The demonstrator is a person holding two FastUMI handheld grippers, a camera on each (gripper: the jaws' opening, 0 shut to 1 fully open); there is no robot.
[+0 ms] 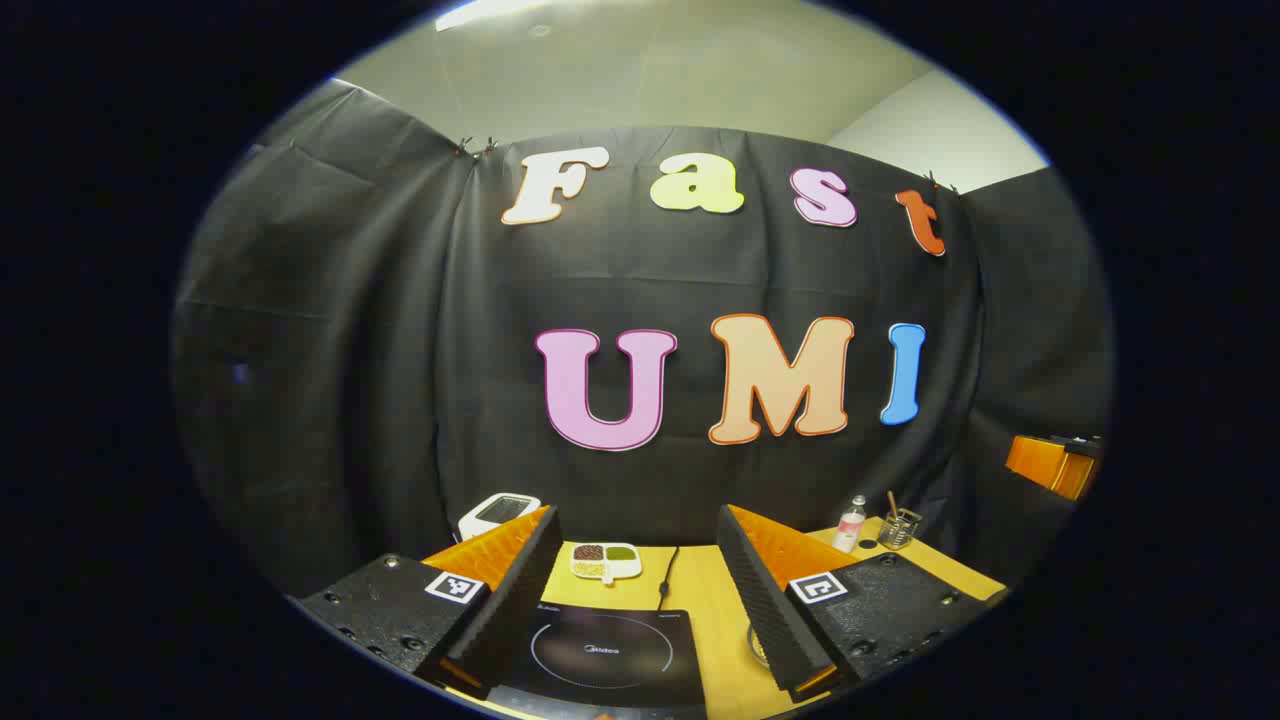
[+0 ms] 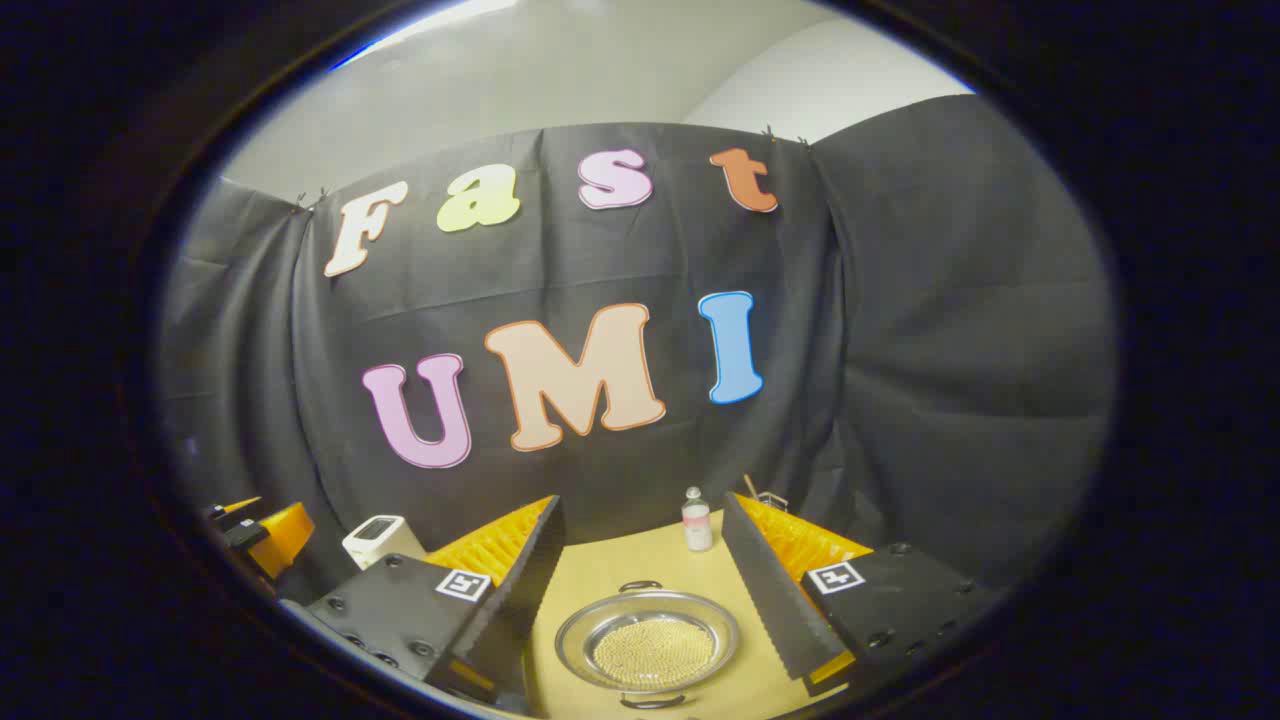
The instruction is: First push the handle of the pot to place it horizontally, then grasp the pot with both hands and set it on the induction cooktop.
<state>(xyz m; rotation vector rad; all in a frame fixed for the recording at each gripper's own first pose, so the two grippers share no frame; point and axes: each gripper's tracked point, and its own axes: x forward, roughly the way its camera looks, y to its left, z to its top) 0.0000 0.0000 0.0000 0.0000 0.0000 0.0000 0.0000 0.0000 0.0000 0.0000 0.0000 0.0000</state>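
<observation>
Above a yellow desk (image 1: pixel 715 600), both hand-held grippers hang released, each with its two fingers spread wide and nothing between them. Seen in the left gripper view, the left hand-held gripper (image 1: pixel 640 590) frames the black induction cooktop (image 1: pixel 605 655), which lies flat near the desk's front edge with its cord (image 1: pixel 667 570) running toward the back edge. Behind the cooktop sits a small white divided dish (image 1: pixel 605 560) of coloured grains, and a white device (image 1: pixel 497 513) stands toward the back left corner. A small bottle (image 1: pixel 850 525) and a glass holder (image 1: pixel 899 528) stand near the back right corner. Seen in the right gripper view, the right hand-held gripper (image 2: pixel 645 580) frames the pot (image 2: pixel 647 640), a shallow metal vessel resting on the desk with one dark loop handle toward the back edge and another toward the front edge. The left hand-held gripper's orange body shows at that view's left margin.
</observation>
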